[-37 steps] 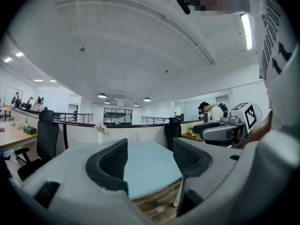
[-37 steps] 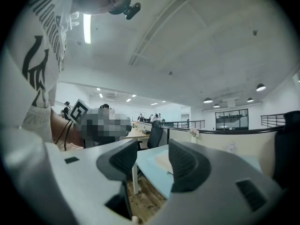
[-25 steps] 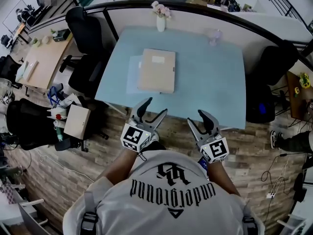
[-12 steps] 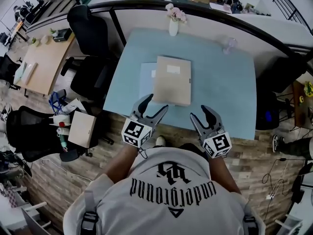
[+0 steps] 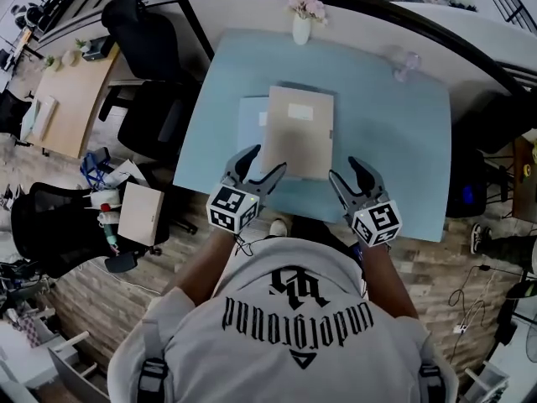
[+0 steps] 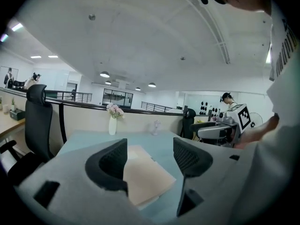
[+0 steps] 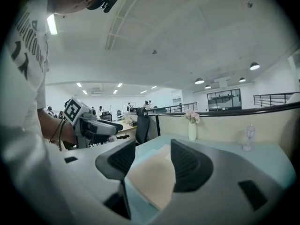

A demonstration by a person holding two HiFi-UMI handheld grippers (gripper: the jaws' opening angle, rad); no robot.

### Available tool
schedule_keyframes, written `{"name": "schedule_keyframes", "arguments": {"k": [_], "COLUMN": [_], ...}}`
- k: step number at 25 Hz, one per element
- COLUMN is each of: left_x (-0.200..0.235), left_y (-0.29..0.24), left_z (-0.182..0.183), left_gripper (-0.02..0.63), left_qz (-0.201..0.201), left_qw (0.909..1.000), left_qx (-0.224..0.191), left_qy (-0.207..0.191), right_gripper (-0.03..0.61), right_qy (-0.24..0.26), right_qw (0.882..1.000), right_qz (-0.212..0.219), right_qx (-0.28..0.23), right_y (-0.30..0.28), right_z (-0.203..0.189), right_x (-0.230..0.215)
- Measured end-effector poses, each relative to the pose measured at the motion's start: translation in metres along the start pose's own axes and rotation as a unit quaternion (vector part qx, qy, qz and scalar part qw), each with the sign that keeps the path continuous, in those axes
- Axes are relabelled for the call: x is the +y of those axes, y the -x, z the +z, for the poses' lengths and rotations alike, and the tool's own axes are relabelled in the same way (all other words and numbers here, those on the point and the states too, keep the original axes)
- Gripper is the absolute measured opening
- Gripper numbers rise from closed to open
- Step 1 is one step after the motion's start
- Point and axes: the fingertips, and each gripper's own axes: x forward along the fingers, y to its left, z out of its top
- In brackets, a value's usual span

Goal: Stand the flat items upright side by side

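A tan flat folder [image 5: 299,131] lies on the pale blue table [image 5: 386,133], on top of a light blue flat item [image 5: 250,124] that shows along its left side. The tan folder [image 6: 145,175] also shows beyond the jaws in the left gripper view, and again as the tan folder [image 7: 157,177] in the right gripper view. My left gripper [image 5: 257,166] hovers open at the table's near edge, just left of the folder's near corner, nothing between its jaws. My right gripper [image 5: 352,173] is at the near edge to the folder's right; its jaws are opening and empty.
A white vase with pink flowers [image 5: 302,19] stands at the table's far edge, a small clear glass [image 5: 406,61] at far right. A curved partition [image 5: 352,11] backs the table. Black office chairs [image 5: 147,49] stand left of the table; a cardboard box [image 5: 140,213] sits on the floor.
Both grippers have moved forward from over the floor to the table's near edge, flanking the folder's near end. The right jaws have spread a little wider.
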Motion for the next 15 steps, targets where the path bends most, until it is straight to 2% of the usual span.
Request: {"name": "schedule_keyframes", "arguments": {"k": [5,8,12,15], "left_x": [0.033,0.055,0.088,0.114], "left_y": [-0.047,-0.078,-0.110,-0.128], "left_z": [-0.027,-0.058,-0.099,-0.127], "left_gripper": [0.327,0.347,0.361,0.367], "left_qz": [0.015,0.005,0.019,0.042], "left_qw": [0.9968,0.9893,0.9773,0.9673], "left_qx": [0.067,0.125,0.181,0.217], "left_qy": [0.042,0.076,0.108,0.126], "right_gripper": [0.249,0.249,0.249,0.249], "right_qy": [-0.048,-0.089,-0.151,-0.215], "right_qw": [0.997,0.991,0.977,0.959], "right_qz": [0.015,0.010,0.013,0.022], "right_qx": [0.055,0.096,0.151,0.185], "right_y": [-0.037,-0.064,-0.094,-0.115], "right_z": [-0.031,-0.062,-0.111,-0.146], "right_x": [-0.046,-0.074,-0.103,-0.118]}}
